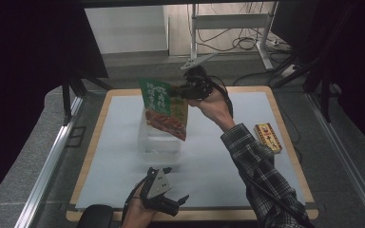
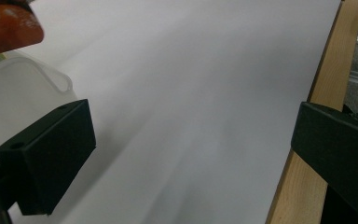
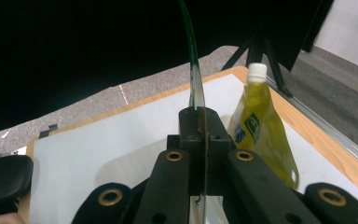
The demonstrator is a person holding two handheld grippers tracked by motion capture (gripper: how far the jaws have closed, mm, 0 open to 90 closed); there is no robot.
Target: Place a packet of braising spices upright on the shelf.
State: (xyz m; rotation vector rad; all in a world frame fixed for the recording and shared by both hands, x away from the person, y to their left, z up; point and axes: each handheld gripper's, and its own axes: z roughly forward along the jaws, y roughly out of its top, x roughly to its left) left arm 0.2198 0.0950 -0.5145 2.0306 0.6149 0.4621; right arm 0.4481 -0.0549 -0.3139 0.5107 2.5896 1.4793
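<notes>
Jaws of our right gripper [image 1: 178, 91] are pinched flat on the top edge of a green and red food packet [image 1: 164, 108], which hangs in the air above a clear plastic container [image 1: 159, 140] near the middle of the white mat [image 1: 218, 156]. From the high view we read the packet's printed face. The right gripper view gives us its edge instead: a thin green sheet [image 3: 193, 70] rising from between the closed black jaws. That view also lets us see a yellow spouted pouch [image 3: 261, 126] with a white cap, just beyond the jaws on their right side; we cannot make it out from above.

Our left gripper [image 1: 173, 187] sits low at the near edge of the table, its jaws spread wide with nothing between them. Its own view looks across bare mat, with a rounded corner of the container [image 2: 32, 84] at the left, a red corner of the packet [image 2: 9, 28] above it, and the table's wooden edge [image 2: 307, 140] running along the right.

A small red and yellow box [image 1: 268, 137] lies on the wooden border by the mat's right edge, well apart from the container. We have open mat on every side of the container, widest between it and that box.
</notes>
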